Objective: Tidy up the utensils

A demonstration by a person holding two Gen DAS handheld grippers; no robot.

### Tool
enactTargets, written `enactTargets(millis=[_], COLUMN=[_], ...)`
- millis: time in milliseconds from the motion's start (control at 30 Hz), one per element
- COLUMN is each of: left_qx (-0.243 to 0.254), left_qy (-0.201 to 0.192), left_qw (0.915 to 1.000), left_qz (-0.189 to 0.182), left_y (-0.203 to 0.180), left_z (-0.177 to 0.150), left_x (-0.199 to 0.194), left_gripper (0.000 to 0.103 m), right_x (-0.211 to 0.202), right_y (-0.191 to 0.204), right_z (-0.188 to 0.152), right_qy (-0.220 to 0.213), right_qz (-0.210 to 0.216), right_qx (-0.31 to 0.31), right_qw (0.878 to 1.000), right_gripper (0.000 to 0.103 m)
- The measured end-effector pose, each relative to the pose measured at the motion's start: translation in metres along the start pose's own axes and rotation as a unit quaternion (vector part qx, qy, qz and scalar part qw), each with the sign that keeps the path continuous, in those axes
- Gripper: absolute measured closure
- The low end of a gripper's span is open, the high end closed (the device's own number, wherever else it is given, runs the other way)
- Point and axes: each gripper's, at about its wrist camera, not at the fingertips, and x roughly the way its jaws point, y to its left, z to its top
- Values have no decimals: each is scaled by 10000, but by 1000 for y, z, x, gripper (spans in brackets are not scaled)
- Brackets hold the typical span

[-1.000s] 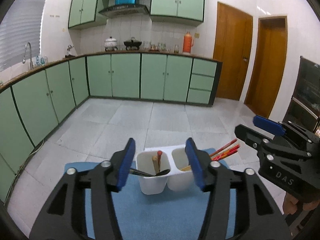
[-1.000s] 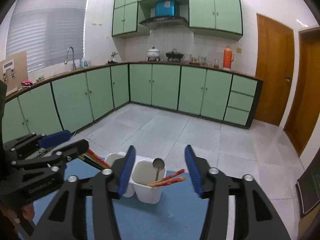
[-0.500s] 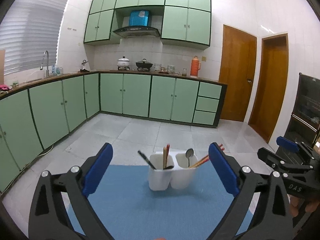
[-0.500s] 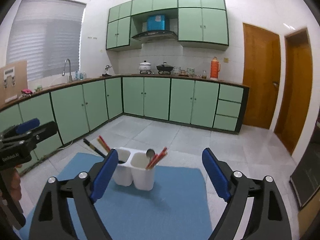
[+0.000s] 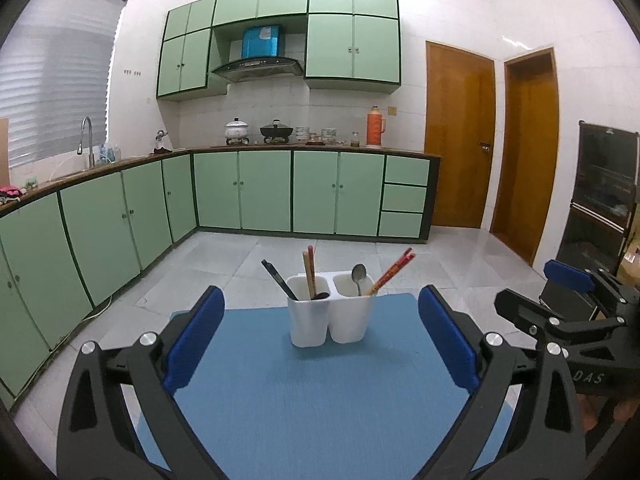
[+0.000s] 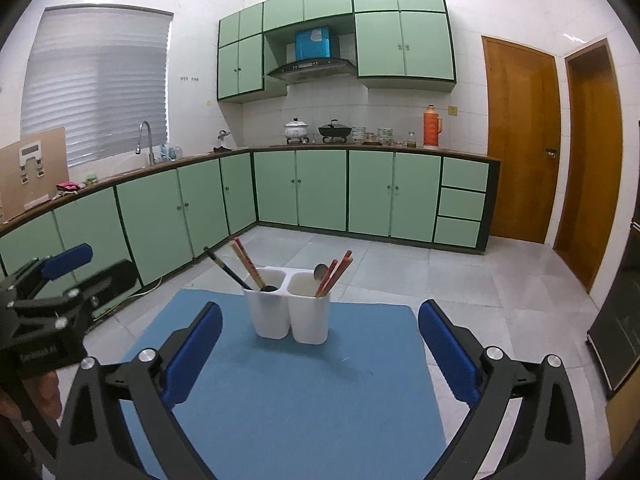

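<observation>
White two-compartment holder point(image 5: 329, 310) point(image 6: 289, 307) stands upright on the blue mat point(image 5: 320, 392) point(image 6: 288, 396), near the mat's far edge, roughly centred between its side edges. The two cups touch along one shared wall.

Left compartment: a dark utensil point(image 5: 277, 279) point(image 6: 228, 270) leaning out to the left, and a pair of tan chopsticks point(image 5: 309, 270) point(image 6: 248, 262); these stand near upright in my left wrist view, tilted left in the right wrist view. A dark rounded piece point(image 5: 320, 295) shows at the rim; I cannot tell what it belongs to.

Right compartment: a metal spoon point(image 5: 359, 276) point(image 6: 320, 271), bowl end up, and red chopsticks point(image 5: 390, 270) point(image 6: 335, 272) leaning out to the right. All utensils sit inside a cup.

My left tongs point(image 5: 320, 336) point(image 6: 60, 276): blue pads wide apart, holding nothing, hovering over the near part of the mat, well apart from the holder. My right tongs point(image 6: 320, 340) point(image 5: 560, 292): pads likewise spread wide and clamped on nothing, same side of the mat.

The mat covers the counter; the counter's own surface is hidden under it.

Background: grey tiled floor point(image 5: 224, 264), green cabinets point(image 5: 264, 188) along the walls, two wooden doors point(image 5: 460, 136) to the right.
</observation>
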Motion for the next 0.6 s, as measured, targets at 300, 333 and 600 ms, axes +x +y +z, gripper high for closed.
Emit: enactTargets(millis=[300,333,600], left_qx=[52,60,60], left_qy=[-119,-131,-209], left_qw=[9999,9999,9997], left_qz=[-6,-1,53], left_y=[-5,-6,-7], left_z=[-5,-5,-7], left_x=[-27,-29,-43], left_gripper=[8,8,8], right_x=[-27,-30,-43], right_y=[6,6,11], right_z=[2,2,5], right_qy=[-139,-155,-277], right_qz=[150,162,283], right_qx=[31,40,30], right_qw=[9998,9997,9992], right_gripper=[7,7,7])
